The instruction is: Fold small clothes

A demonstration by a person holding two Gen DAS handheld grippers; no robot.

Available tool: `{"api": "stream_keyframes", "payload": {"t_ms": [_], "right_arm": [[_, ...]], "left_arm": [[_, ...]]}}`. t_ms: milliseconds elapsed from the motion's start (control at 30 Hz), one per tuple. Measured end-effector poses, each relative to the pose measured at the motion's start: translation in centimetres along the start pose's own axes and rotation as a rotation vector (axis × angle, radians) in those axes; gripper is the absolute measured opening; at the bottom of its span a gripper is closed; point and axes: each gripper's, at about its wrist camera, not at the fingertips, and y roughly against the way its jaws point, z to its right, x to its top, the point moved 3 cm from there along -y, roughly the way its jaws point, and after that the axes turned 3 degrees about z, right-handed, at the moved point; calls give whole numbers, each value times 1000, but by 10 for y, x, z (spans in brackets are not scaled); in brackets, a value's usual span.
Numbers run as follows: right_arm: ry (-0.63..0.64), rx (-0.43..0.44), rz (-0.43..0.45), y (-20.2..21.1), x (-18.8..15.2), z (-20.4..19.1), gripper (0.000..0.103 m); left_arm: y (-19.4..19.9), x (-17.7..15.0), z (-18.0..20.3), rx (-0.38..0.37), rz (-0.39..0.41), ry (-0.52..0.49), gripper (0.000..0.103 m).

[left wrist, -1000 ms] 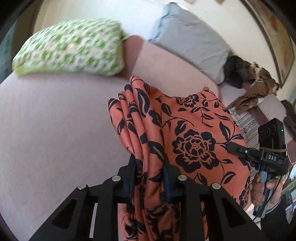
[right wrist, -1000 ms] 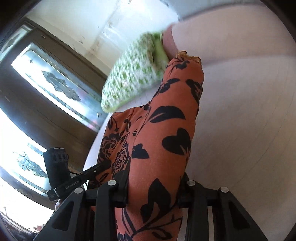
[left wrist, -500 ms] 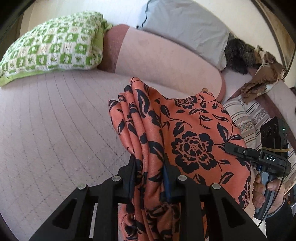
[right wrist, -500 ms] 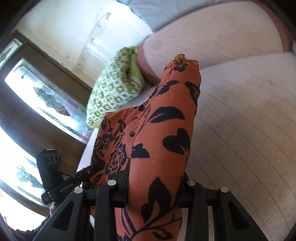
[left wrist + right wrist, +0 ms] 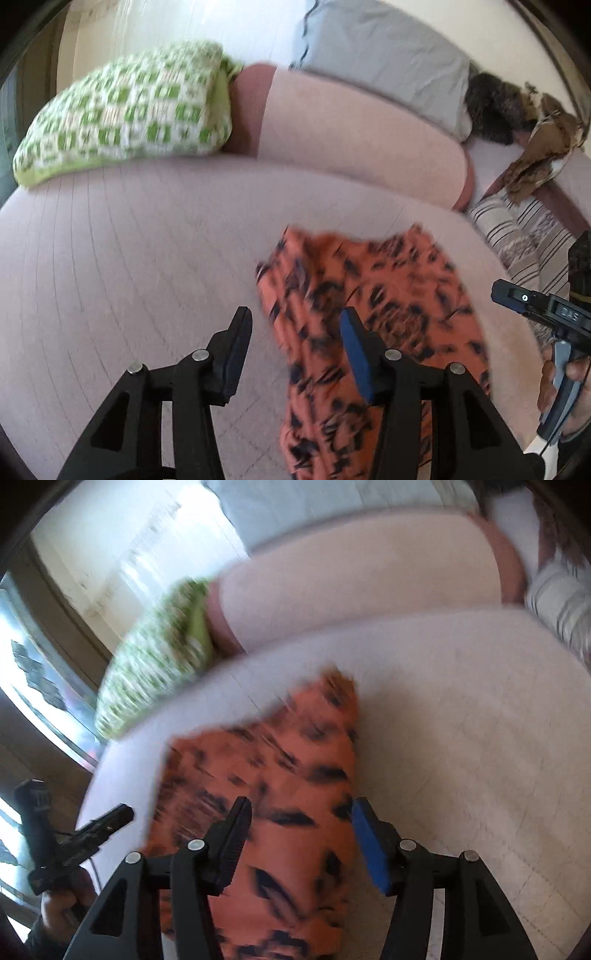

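An orange cloth with a black flower print (image 5: 373,306) is dropping, blurred, onto the pale quilted bed (image 5: 129,266). My left gripper (image 5: 295,325) has its jaws opening; the cloth's left edge falls between them but the pads do not press it. In the right wrist view the same cloth (image 5: 280,760) lies below and between the fingers of my right gripper (image 5: 301,814), whose jaws are also opening, free of the fabric. The right gripper (image 5: 517,299) shows at the left view's right edge, and the left gripper (image 5: 114,818) at the right view's lower left.
A green-and-white checked pillow (image 5: 125,114) and a grey pillow (image 5: 380,62) lie at the bed's head beside a pink bolster (image 5: 354,140). Striped bedding (image 5: 517,229) and brown clothes (image 5: 543,144) lie at the right. A window (image 5: 33,686) stands beyond the bed's left edge.
Both grippers were shut on the raised cloth; now both have let go and the cloth has dropped toward the bed. The right gripper has swung further over the bed.
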Motion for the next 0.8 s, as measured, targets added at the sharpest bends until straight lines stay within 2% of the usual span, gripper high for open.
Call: {"api": "stream_keyframes", "payload": {"t_ms": [33, 100, 167, 200, 233, 267, 333, 433, 467, 533, 600, 733, 800], "right_arm": [[7, 39, 4, 2, 2, -9, 72], [-10, 121, -18, -3, 1, -18, 75], [-79, 153, -89, -28, -10, -11, 75], [-114, 137, -136, -41, -19, -4, 75], [-149, 108, -166, -52, -28, 6, 76], [-159, 104, -168, -56, -31, 6, 76], [-152, 139, -129, -45, -28, 1, 76], [-112, 152, -85, -28, -20, -9, 76], [-105, 159, -71, -26, -18, -10, 79], [-105, 145, -89, -37, -22, -7, 85], [-132, 96, -167, -60, -31, -1, 85], [-108, 160, -91, -44, -9, -17, 85], [-100, 169, -68, -46, 5, -20, 85]], "left_arm": [[3, 5, 7, -20, 20, -11, 51], [-6, 6, 17, -47, 0, -38, 51], [-29, -5, 22, -30, -76, -68, 51], [-51, -19, 17, 26, -173, -75, 51], [-63, -29, 12, 57, -230, -67, 52], [-70, -37, 5, 51, -255, -42, 54], [-63, -36, -4, 37, -208, -6, 58], [-56, -27, 4, 52, -175, -65, 58], [-54, -25, 6, 54, -165, -72, 58], [-55, -25, 6, 60, -165, -65, 58], [-48, -25, 7, 56, -157, -69, 58], [-23, -30, 11, 52, -87, -123, 58], [-14, -36, 13, 35, -84, -133, 58]]}}
